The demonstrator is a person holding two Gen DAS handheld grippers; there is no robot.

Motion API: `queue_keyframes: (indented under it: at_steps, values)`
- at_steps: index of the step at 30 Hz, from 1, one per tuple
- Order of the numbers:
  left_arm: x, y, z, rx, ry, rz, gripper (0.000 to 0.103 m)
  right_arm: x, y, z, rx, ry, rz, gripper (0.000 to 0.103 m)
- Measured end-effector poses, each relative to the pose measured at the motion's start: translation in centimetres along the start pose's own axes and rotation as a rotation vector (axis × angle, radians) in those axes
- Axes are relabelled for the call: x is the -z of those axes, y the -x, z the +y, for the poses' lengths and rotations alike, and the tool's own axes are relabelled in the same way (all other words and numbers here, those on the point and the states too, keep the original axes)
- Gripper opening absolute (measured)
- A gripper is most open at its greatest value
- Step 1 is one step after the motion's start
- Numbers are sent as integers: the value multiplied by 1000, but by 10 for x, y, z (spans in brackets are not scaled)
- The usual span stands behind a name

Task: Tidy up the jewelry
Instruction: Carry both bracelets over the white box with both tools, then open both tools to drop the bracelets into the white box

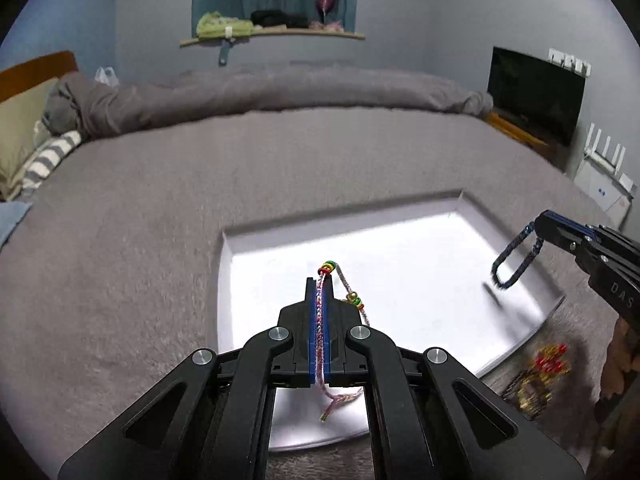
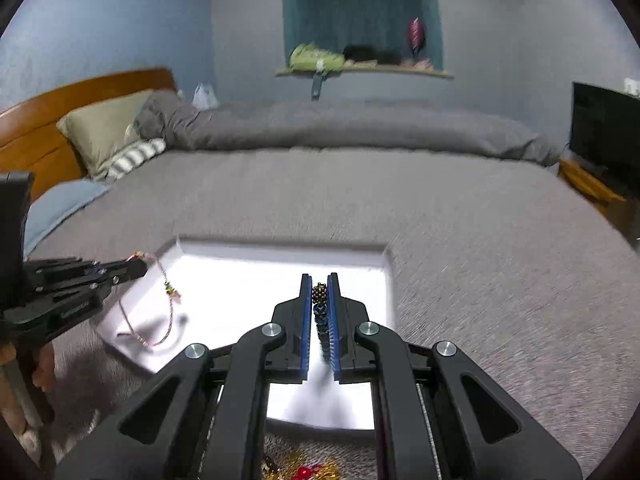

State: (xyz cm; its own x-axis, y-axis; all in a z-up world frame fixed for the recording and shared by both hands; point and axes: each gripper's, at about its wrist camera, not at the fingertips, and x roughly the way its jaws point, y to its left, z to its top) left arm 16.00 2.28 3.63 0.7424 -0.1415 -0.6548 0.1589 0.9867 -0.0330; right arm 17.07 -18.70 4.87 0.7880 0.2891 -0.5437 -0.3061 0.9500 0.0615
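Note:
A shallow white tray (image 1: 400, 216) lies on the grey bed; it also shows in the right wrist view (image 2: 280, 250). My left gripper (image 1: 320, 280) is shut on a pink braided bracelet (image 1: 319, 316) with coloured beads, held over the tray's near side; the bracelet hangs from it in the right wrist view (image 2: 170, 312). My right gripper (image 2: 320, 280) is shut on a dark blue beaded bracelet (image 2: 320, 304). In the left wrist view the right gripper (image 1: 538, 226) holds that bracelet (image 1: 516, 258) as a hanging loop over the tray's right part.
A pile of gold and red jewelry (image 1: 540, 376) lies on the bed right of the tray, also at the bottom of the right wrist view (image 2: 308, 470). Pillows (image 2: 108, 128) and a rolled duvet (image 2: 360, 128) lie at the far side. A black screen (image 1: 536, 92) stands at right.

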Motion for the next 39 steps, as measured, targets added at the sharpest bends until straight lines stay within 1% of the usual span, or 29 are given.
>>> queue_keyframes:
  at_steps: [2,5,8,13,17,19,20,21,23,25,27,30,31,32,33,34,36,37,38,39]
  values:
    - [5,-6,3,-9,0,21,2,8,-6,1,-4,4,36,7]
    - [13,-12,10,-26,4,52,2,14,-10,0,28,13,72,7]
    - [17,-14,14,-38,3,65,2,18,-12,-2,39,5,103,7]
    - [22,-17,15,-52,0,79,2,25,-19,2,55,21,131,8]
    - [25,-18,16,-64,3,92,2,29,-20,-2,51,9,146,8]
    - [26,-19,16,-57,6,100,4,31,-20,-4,53,2,146,8]
    - [26,-20,16,-59,5,101,11,32,-20,-5,52,1,147,8]
    - [27,-20,15,-66,2,98,23,32,-20,-5,51,-1,147,8]
    - [27,-18,13,-73,-6,87,36,31,-19,-4,50,-3,141,10]
    - [27,-16,12,-75,-6,81,36,30,-16,-5,49,-9,124,17]
    - [27,-12,11,-75,-2,73,37,30,-12,-7,48,-21,105,28]
    - [27,-4,9,-80,-1,55,39,28,-3,-9,49,-37,74,30]
    - [27,1,7,-88,-2,41,41,27,1,-11,50,-46,61,30]
    - [28,5,6,-94,-2,30,48,27,5,-12,51,-56,50,36]
    - [28,8,5,-97,0,21,57,26,8,-13,54,-66,39,45]
    - [29,12,4,-100,3,8,60,26,12,-15,57,-74,28,48]
    - [30,19,0,-104,2,-6,62,26,18,-16,58,-82,18,50]
    - [31,23,-3,-111,-3,-15,63,26,20,-16,60,-86,15,55]
    - [31,25,-5,-113,-5,-19,66,27,23,-17,63,-89,10,61]
    - [32,28,-6,-114,-5,-24,72,27,26,-16,64,-92,6,64]
